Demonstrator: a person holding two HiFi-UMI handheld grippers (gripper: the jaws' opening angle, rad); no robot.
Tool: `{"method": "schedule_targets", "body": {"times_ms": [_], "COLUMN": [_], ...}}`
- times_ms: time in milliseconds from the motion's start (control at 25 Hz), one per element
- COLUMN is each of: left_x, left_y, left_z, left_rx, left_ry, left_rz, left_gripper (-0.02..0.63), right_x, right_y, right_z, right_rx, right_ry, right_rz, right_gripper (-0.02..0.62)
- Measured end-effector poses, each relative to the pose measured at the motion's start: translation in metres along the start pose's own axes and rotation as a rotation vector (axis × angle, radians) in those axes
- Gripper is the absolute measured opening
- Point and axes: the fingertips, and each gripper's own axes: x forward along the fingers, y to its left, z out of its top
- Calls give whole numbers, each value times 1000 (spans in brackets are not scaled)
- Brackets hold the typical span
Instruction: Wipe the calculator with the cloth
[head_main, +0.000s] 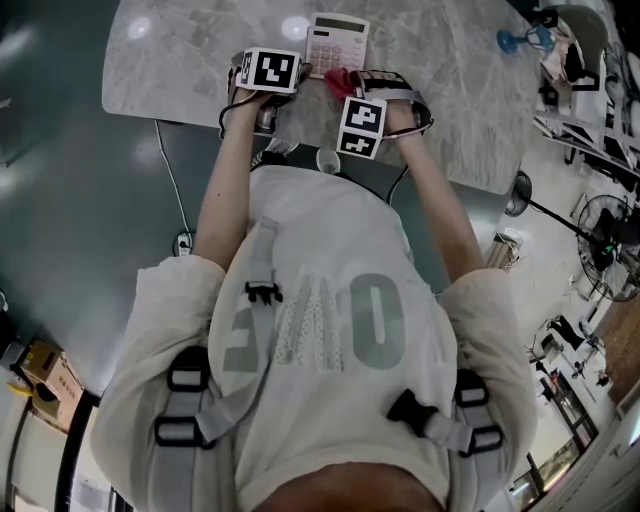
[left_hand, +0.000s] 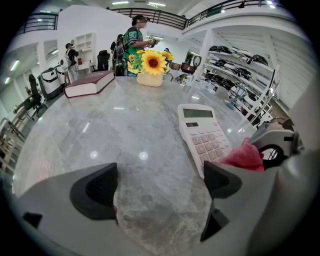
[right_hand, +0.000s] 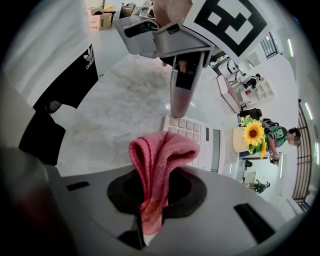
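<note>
Your left gripper (left_hand: 160, 190) has its jaws wide apart, with only bare bench (left_hand: 100, 135) between them. It isn't holding anything. The calculator (left_hand: 205, 135) lies just off that gripper's right jaw, flat on the bench. Its long axis runs away from you, with the display at the far end and the keys towards you. Whether that jaw touches the calculator's near corner can't be told.

Further right, your right gripper (right_hand: 157, 190) has its jaws clamped together on the pink cloth (right_hand: 160, 155), and a folded loop of cloth stands out past the tips. From this side the calculator (right_hand: 197, 137) sits just ahead of the cloth and a little to the right. The cloth is close to the near key rows, with no clear sign that it is on them yet.

The right hand is the one placed to wipe, probably by carrying the cloth forward along the long axis, keys to display. The empty left jaws look close enough to steady the near corner if the calculator slides.
</note>
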Motion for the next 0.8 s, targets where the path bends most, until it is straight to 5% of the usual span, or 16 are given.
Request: {"method": "schedule_targets", "body": {"times_ms": [200,560,800], "left_x": [1,-12,-12], "left_y": [1,8,6], "left_z": [-2,3,3], "left_rx": [5,-99,-104], "left_ry": [-38,-50,-56], "left_rz": [-4,-84,-96], "left_gripper": [522,520,520], "right_x": [0,-15,5], "right_y": [-8,-111,-140], "right_z": [-1,-4,4], "right_rx": [15,69,66], "right_ry": [-13,-9,15], "right_rz": [-10,-167,-162], "right_gripper": [58,58,58]}}
